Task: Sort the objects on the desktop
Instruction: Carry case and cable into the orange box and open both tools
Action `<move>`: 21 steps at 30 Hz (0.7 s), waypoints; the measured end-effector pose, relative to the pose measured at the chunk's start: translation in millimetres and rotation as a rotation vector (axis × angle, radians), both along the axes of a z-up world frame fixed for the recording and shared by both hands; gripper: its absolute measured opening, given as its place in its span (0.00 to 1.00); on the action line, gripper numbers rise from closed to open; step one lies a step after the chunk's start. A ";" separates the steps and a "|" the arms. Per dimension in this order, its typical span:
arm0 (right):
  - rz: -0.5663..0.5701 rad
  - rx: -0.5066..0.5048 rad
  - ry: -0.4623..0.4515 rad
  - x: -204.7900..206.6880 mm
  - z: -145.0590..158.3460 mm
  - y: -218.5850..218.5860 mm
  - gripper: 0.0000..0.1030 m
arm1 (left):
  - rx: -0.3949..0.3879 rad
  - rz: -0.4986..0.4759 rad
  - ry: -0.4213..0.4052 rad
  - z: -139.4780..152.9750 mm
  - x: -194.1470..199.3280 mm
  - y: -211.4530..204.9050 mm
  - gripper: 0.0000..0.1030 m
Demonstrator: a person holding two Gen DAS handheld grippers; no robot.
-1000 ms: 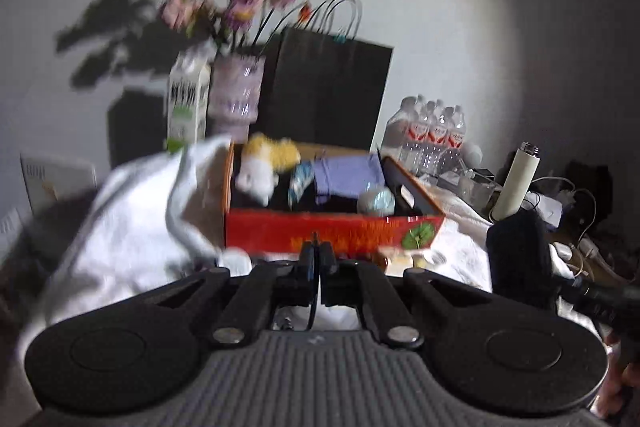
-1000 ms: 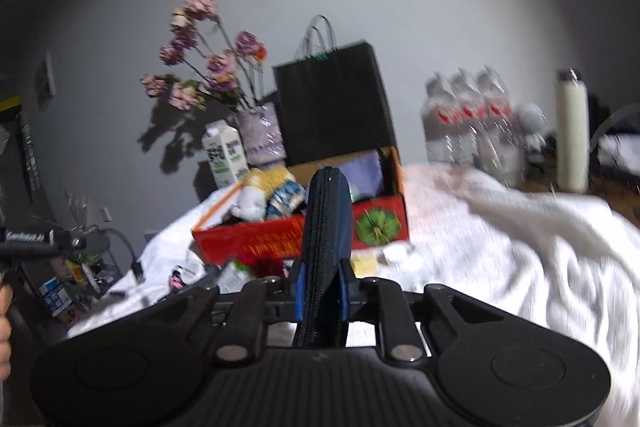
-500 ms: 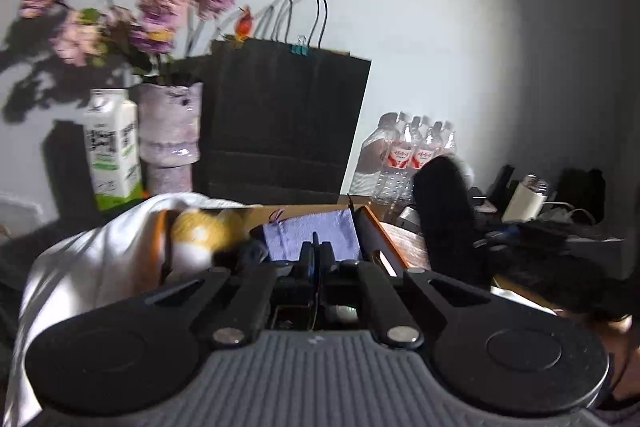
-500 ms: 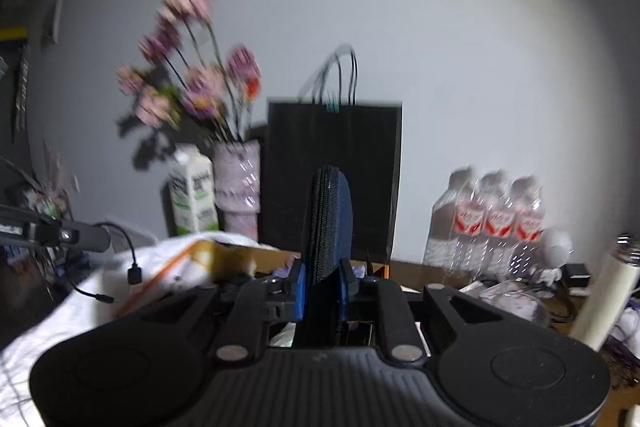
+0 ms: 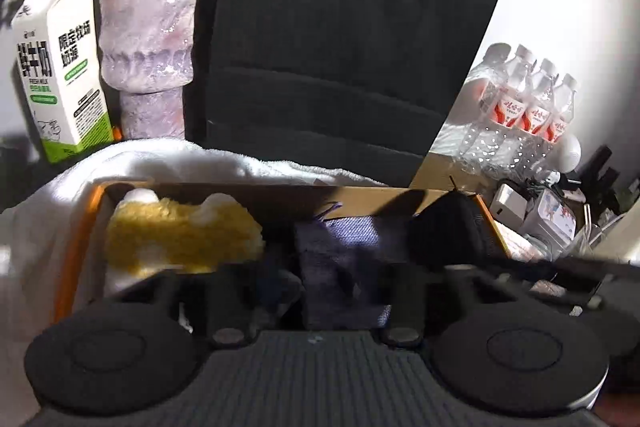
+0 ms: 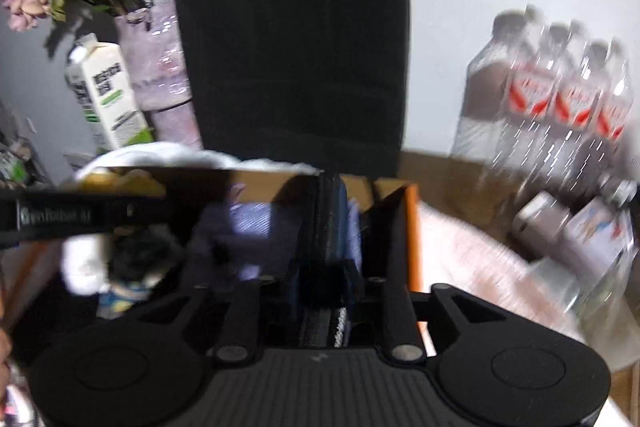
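Gripping a zip pouch [image 6: 330, 223], right hand-held gripper [image 6: 326, 283] over box [image 6: 412, 227].

Matt black paper on the bag [image 5: 340, 39]. Glossy, rough-glazed lilac on the vase [image 5: 150, 27], upper left. Fluffy yellow plush [image 5: 180, 239] and woven purple cloth [image 5: 344, 255] inside the cardboard box [image 5: 400, 193]. Clear shiny plastic bottles [image 5: 524, 99], right.

The milk carton [image 5: 60, 67], at nine o'clock in the left wrist view, bore large black Chinese characters and the small words "FRESH MILK" on its front. The water bottles [image 5: 532, 107], at three o'clock, wore red labels with script too small to read. Blurred white lettering marked a black bar [image 6: 80, 215] at nine o'clock in the right wrist view.
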State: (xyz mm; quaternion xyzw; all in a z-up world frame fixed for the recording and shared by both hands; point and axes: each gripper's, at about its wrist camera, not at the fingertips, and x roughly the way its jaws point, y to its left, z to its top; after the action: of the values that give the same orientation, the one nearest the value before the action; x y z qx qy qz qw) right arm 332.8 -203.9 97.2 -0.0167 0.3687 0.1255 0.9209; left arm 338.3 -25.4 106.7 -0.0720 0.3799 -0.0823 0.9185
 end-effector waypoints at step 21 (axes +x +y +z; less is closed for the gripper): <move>-0.008 -0.006 -0.123 -120.1 52.5 -7.8 0.78 | 0.250 0.092 -0.075 43.4 -149.1 18.4 0.98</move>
State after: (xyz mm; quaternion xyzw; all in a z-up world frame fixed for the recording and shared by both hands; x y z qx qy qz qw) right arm 212.6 -211.7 149.7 -0.0257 0.3119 0.1196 0.9422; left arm 189.2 -7.0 150.0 0.0287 0.3490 0.0050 0.9367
